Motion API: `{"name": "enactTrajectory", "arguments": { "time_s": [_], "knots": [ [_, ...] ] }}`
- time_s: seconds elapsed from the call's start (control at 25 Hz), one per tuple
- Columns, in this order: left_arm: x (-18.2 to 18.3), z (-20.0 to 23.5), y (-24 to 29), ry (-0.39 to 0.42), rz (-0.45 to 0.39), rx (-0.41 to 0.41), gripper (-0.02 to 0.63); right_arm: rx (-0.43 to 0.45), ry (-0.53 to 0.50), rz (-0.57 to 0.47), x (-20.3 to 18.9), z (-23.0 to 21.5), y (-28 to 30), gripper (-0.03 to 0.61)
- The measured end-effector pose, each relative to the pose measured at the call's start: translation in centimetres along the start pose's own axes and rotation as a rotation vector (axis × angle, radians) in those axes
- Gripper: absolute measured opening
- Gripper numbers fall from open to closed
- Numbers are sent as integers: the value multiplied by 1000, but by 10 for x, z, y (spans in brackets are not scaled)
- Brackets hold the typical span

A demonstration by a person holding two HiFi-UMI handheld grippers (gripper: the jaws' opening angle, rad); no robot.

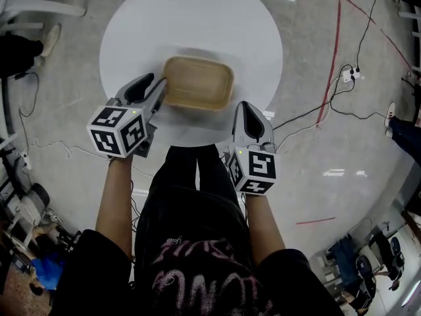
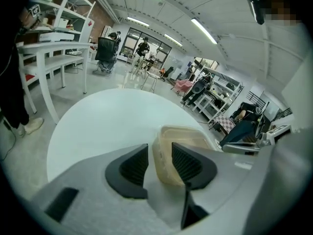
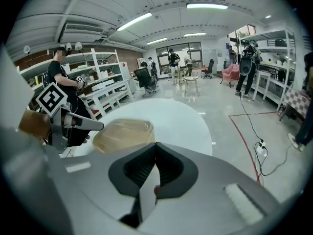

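Left tool grips container left wall; right tool closed, near right corner

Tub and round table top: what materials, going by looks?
Tub: probably thin plastic, tan, with a soft sheen. Its wall looks slightly see-through in the left gripper view, and its rim and corners are rounded. Table: smooth, plain white top with a dull finish. Laminate or painted board, can't tell which.
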State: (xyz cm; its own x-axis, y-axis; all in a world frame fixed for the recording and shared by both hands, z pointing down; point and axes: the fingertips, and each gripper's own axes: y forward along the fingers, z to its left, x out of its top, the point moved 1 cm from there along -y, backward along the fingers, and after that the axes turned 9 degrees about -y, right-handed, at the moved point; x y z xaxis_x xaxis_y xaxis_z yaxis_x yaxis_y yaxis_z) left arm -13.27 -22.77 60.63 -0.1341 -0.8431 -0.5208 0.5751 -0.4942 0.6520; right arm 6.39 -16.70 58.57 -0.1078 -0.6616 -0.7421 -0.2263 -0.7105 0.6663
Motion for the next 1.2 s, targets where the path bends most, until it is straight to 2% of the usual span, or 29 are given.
{"name": "enactTrajectory", "arguments": {
  "time_s": [0.36, 0.56, 0.6, 0.76, 1.12, 1.2],
  "knots": [
    [-1, -5, 2, -30, 12, -51, 104, 4, -3, 4, 2, 1, 6, 8],
    [-2, -6, 3, -32, 9, -50, 71, 1, -2, 6, 1, -1, 8, 8],
    [-1, -6, 3, -28, 10, -47, 49, 1, -1, 7, 1, -1, 8, 8],
    [-1, -8, 6, 25, 22, -36, 44, 0, -2, 9, 0, -1, 9, 8],
    [0, -11, 6, 33, 4, -19, 34, -10, -2, 7, -1, -4, 5, 8],
    [3, -11, 5, 42, -5, -14, 12, -13, -1, 6, 0, -4, 4, 8]
  ]
}}
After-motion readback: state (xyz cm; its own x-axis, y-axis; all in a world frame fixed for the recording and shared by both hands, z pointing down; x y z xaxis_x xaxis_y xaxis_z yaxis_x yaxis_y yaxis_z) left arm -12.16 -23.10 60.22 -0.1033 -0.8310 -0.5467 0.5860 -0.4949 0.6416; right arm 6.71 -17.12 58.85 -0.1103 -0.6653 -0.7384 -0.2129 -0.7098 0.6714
